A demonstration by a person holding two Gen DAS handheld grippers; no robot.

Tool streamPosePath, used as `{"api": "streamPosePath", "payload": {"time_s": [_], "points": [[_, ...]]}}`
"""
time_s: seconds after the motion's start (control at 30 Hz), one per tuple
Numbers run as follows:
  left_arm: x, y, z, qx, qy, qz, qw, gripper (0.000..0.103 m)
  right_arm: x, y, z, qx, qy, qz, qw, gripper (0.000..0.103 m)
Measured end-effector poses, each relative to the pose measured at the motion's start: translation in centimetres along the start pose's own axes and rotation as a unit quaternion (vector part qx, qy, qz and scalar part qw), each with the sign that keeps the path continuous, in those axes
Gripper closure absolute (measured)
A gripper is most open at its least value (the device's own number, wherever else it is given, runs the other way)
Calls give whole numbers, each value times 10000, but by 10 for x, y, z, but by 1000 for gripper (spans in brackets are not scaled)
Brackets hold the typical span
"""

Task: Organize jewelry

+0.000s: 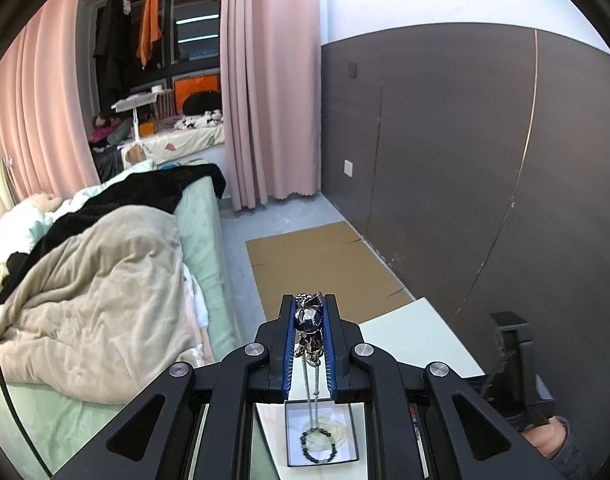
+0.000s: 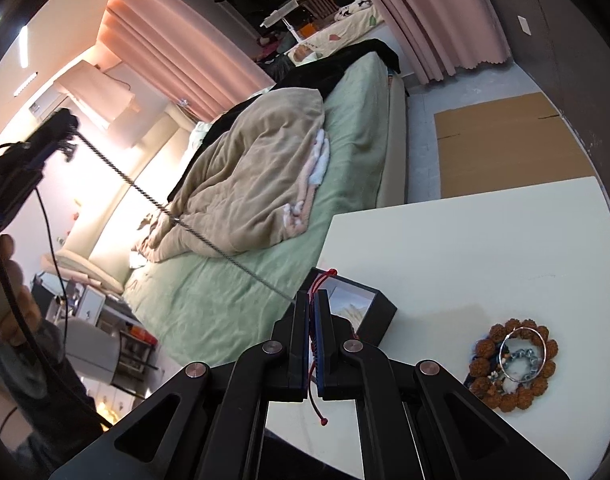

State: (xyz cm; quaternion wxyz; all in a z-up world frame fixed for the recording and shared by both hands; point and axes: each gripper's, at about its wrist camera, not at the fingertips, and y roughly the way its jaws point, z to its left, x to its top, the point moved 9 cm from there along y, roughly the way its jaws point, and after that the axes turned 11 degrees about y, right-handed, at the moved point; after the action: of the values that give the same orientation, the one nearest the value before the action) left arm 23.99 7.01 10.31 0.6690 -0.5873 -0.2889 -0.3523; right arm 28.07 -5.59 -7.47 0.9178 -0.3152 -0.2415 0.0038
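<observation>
White table (image 2: 465, 248) beside green bed (image 2: 345, 152)

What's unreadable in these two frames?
- Left wrist: the necklace is bunched between the jaws, so its clasp and pendant can't be made out.
- Left wrist: the gripper body covers the box edges.
- Right wrist: the jaws hide most of the red cord.
- Right wrist: the box interior is mostly blocked.

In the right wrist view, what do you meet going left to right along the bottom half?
Left claw → silver chain → right claw shut on red cord → black box → brown bead bracelet.
</observation>
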Motion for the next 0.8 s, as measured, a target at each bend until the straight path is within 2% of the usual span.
{"api": "streamPosePath", "payload": {"time_s": [0.17,0.37,0.8], "points": [[-11,15,3,-48,-63,91,9999,90,0,-1,-3,0,35,-21,10000,99],[-29,38,-4,-289,-82,263,9992,90,3,-2,-7,11,105,-76,9999,99],[-102,101,-15,-716,-425,923,9922,90,7,3,-14,-47,200,-133,9997,99]]}}
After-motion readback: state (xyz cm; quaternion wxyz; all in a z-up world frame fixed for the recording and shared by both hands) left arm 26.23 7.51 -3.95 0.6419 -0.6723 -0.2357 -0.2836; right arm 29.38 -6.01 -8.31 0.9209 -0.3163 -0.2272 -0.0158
